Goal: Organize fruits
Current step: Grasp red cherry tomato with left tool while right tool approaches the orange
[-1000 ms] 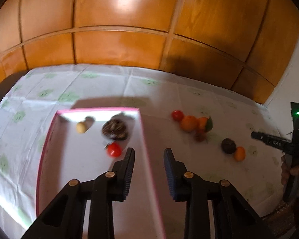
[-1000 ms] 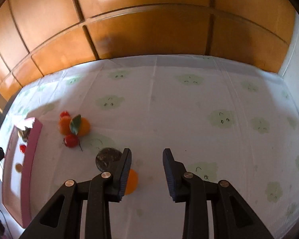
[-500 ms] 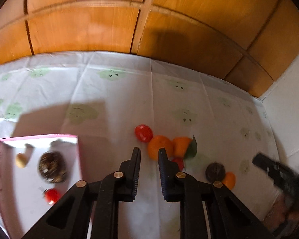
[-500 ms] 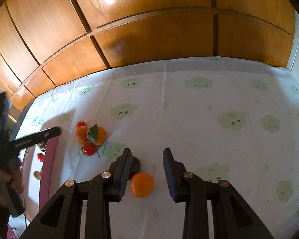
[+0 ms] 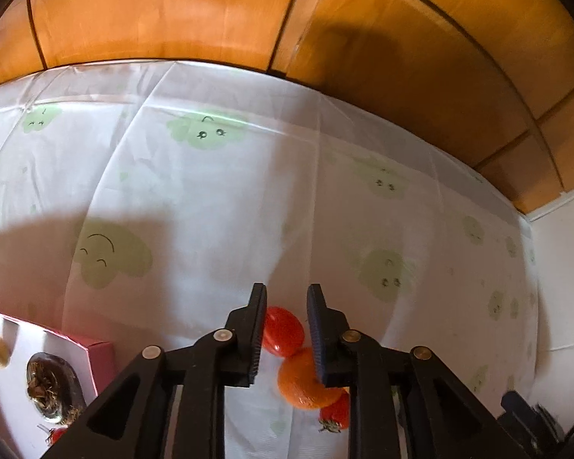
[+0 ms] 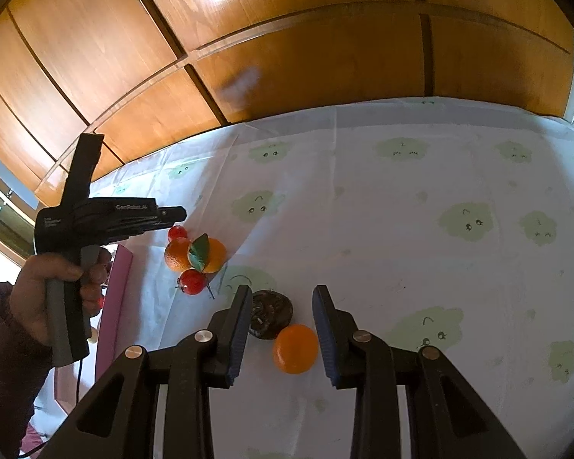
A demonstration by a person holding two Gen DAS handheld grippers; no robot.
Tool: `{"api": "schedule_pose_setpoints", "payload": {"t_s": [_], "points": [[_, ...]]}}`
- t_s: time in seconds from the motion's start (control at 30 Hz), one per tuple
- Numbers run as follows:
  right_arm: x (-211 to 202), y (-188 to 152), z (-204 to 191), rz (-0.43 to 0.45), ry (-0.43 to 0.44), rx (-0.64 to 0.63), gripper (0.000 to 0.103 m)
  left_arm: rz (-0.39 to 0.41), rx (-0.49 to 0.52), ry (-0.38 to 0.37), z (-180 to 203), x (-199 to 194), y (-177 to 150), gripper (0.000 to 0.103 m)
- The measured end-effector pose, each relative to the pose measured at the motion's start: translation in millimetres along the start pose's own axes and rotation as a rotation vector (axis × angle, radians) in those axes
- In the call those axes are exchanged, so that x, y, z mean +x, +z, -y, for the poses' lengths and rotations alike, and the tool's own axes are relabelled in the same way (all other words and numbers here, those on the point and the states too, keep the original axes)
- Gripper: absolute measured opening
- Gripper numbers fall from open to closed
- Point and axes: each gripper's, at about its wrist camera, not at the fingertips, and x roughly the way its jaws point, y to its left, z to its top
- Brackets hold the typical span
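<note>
Left gripper (image 5: 286, 298), jaws apart, is now hanging over the red tomato (image 5: 283, 331) beside the pink tray (image 5: 95, 348), having left it. Right gripper (image 6: 279, 298), jaws apart, is straddling the orange (image 6: 295, 348).

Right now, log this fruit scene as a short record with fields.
surface: white tablecloth with green cloud faces
left gripper: jaws open, straddling small red tomato
right gripper: jaws open, around round orange fruit
beside orange fruit: dark brown wrinkled fruit
container: pink-rimmed white tray, holding some fruit
</note>
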Motion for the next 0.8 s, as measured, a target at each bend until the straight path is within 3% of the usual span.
{"api": "schedule_pose_setpoints", "payload": {"t_s": [0.2,0.37,0.43,0.5,0.8], "points": [[3,0,2,-0.015,0.002,0.012,0.033,-0.015,-0.015,0.026,-9,3,-5,0.039],[3,0,3,-0.016,-0.013,0.018,0.033,-0.03,0.023,0.03,-2,11,-14,0.037],[2,0,5,-0.009,-0.018,0.024,0.033,-0.019,0.036,0.03,0,12,-17,0.028],[1,1,8,-0.003,-0.023,0.037,0.033,-0.011,0.027,0.025,-2,11,-19,0.027],[6,3,43,-0.037,-0.011,0.206,0.033,0.115,0.061,0.078,-13,-30,-43,0.027]]}}
